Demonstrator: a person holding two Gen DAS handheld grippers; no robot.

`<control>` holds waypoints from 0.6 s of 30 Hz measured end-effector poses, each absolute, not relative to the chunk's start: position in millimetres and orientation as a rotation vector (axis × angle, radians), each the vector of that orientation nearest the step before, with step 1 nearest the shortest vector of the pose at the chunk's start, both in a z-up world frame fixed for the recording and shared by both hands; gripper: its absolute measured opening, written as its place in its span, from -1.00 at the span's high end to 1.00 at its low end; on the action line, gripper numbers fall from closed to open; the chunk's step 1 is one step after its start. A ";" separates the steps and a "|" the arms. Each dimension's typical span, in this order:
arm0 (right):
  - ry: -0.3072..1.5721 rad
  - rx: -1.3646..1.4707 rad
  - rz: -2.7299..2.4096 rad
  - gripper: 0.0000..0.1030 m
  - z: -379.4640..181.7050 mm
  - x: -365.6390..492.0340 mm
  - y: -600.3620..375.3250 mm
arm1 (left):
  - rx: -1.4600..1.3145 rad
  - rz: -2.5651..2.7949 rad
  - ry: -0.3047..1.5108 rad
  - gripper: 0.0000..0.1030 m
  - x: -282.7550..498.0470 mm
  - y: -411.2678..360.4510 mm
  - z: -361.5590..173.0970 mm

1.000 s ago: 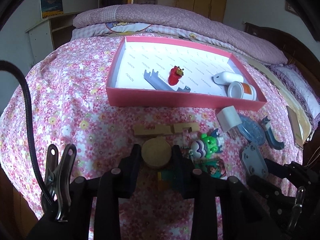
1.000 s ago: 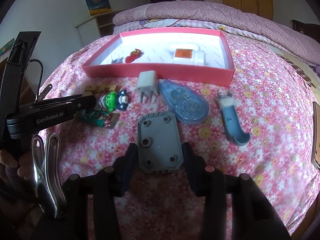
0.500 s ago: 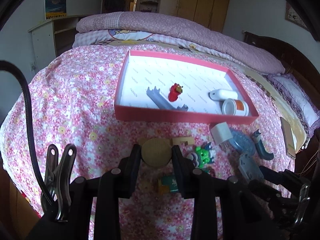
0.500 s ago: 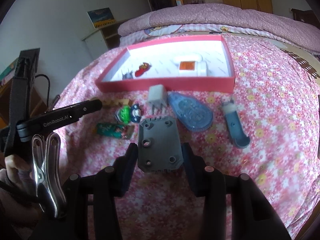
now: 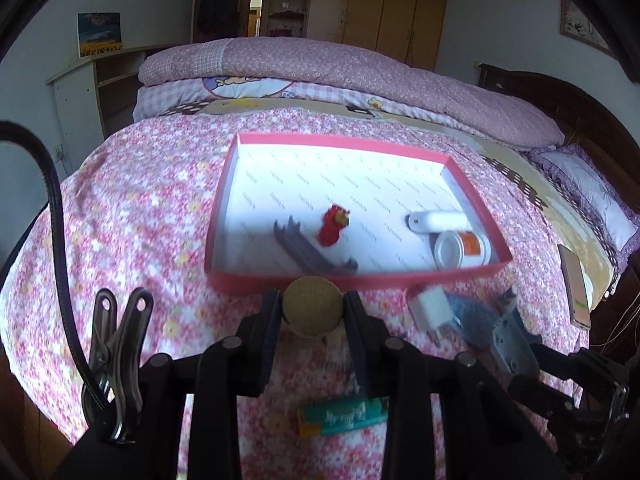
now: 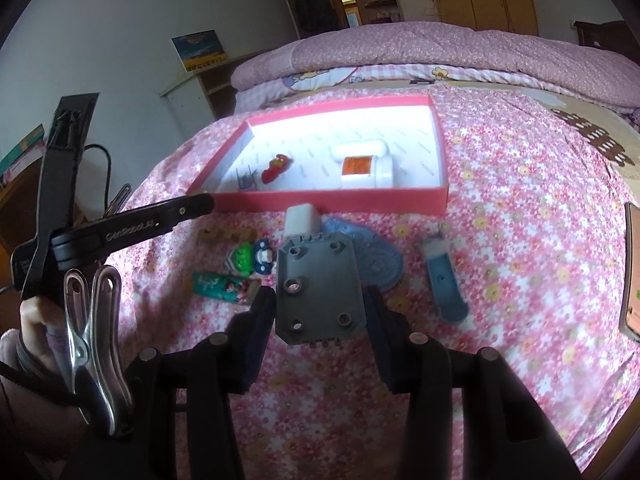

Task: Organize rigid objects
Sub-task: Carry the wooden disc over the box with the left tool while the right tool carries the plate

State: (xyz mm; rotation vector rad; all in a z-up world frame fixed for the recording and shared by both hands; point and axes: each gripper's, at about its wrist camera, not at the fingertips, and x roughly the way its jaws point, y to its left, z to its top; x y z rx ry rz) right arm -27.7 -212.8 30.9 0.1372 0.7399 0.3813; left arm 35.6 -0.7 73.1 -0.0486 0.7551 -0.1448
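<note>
My left gripper (image 5: pixel 313 312) is shut on a round wooden disc (image 5: pixel 313 310) and holds it above the bed, just before the near wall of the pink tray (image 5: pixel 280 280). My right gripper (image 6: pixel 320 300) is shut on a grey plate with holes (image 6: pixel 320 284) and holds it above the bedspread. In the tray lie a grey rail piece (image 5: pixel 312 252), a red toy (image 5: pixel 333 226), a white case (image 5: pixel 438 220) and a white jar with an orange label (image 5: pixel 460 248). The left gripper also shows in the right wrist view (image 6: pixel 196 206).
On the floral bedspread lie a white charger (image 6: pixel 302 220), a blue oval disc (image 6: pixel 380 260), a blue curved piece (image 6: pixel 446 284), a green and blue toy (image 6: pixel 252 258), a teal packet (image 6: pixel 224 286) and wooden blocks (image 6: pixel 226 234). A phone (image 6: pixel 634 280) lies at the right edge.
Both grippers have risen from the bed with their objects. The left one has carried the wooden disc forward to the tray's near wall. The grey plate has lifted off the bedspread.
</note>
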 end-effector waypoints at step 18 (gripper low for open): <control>0.678 0.127 0.338 0.11 57.0 5.7 -229.7 | -0.057 -0.117 0.775 0.36 115.2 -5.0 69.0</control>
